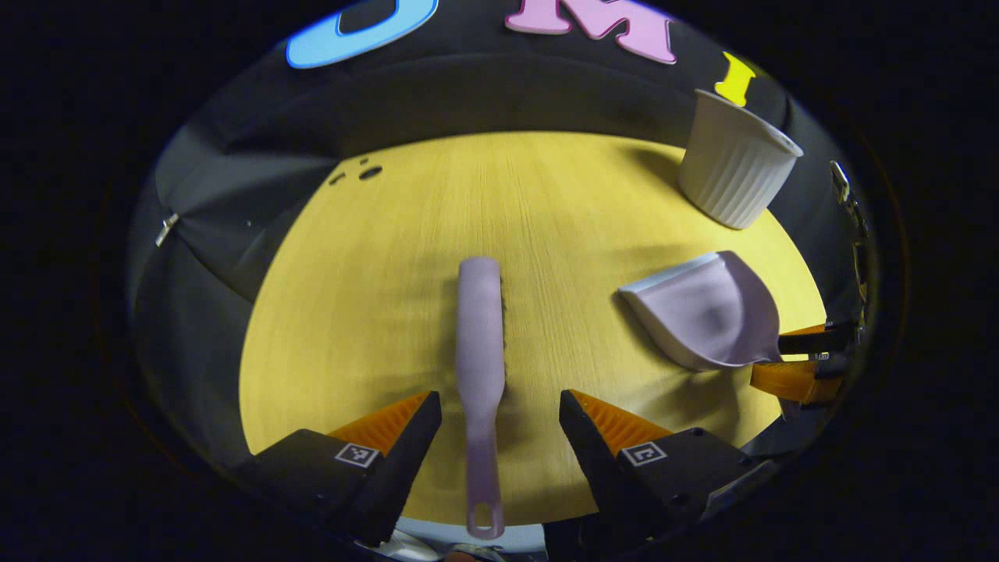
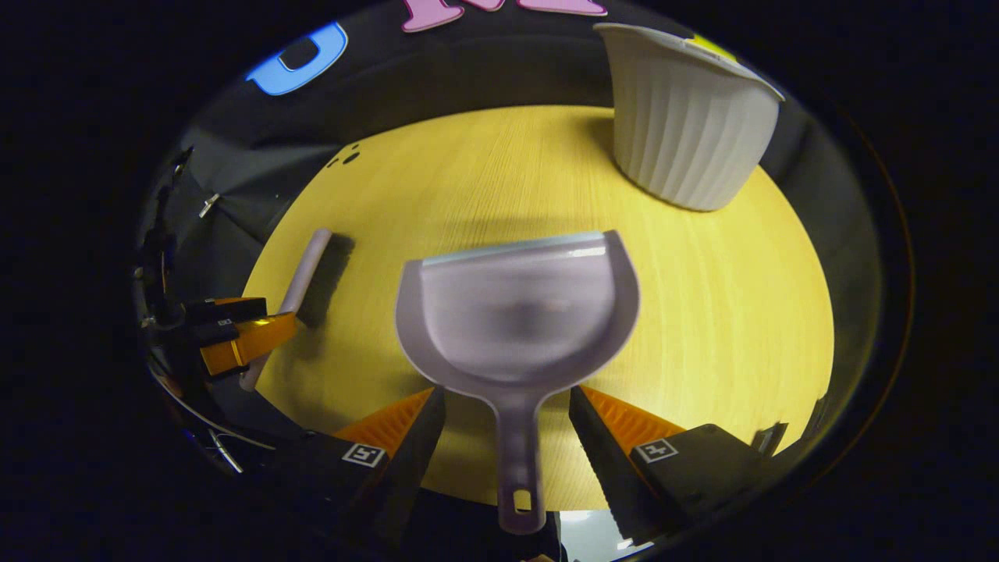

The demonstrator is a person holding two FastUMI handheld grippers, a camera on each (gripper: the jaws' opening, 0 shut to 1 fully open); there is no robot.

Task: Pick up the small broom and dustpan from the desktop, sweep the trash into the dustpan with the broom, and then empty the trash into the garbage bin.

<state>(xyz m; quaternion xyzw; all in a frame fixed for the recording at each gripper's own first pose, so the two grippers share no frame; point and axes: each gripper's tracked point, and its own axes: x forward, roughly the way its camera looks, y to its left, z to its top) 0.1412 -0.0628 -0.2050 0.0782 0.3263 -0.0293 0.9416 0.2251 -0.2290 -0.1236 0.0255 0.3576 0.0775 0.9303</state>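
Yellow wood-grain worktop (image 1: 375, 312) spreads under both tools, dark cloth behind. At left, the broom (image 1: 479, 328) lies flat, its handle running back between the spread fingers of the left gripper (image 1: 499, 414), which stand apart without touching it, lined up as if for a grasp. Right of it, the dustpan (image 2: 515, 312) rests with its handle between the equally parted right gripper (image 2: 507, 410). Farthest right stands the ribbed white bin (image 2: 687, 133). Trash is not discernible on the worktop.

Lilac broom (image 1: 479, 336), dustpan (image 2: 515, 320) on desktop (image 1: 375, 312)

Yellow desktop (image 1: 375, 312), broom (image 1: 480, 328), dustpan (image 1: 702, 312), bin (image 1: 734, 168), perhaps specks (image 1: 367, 170)
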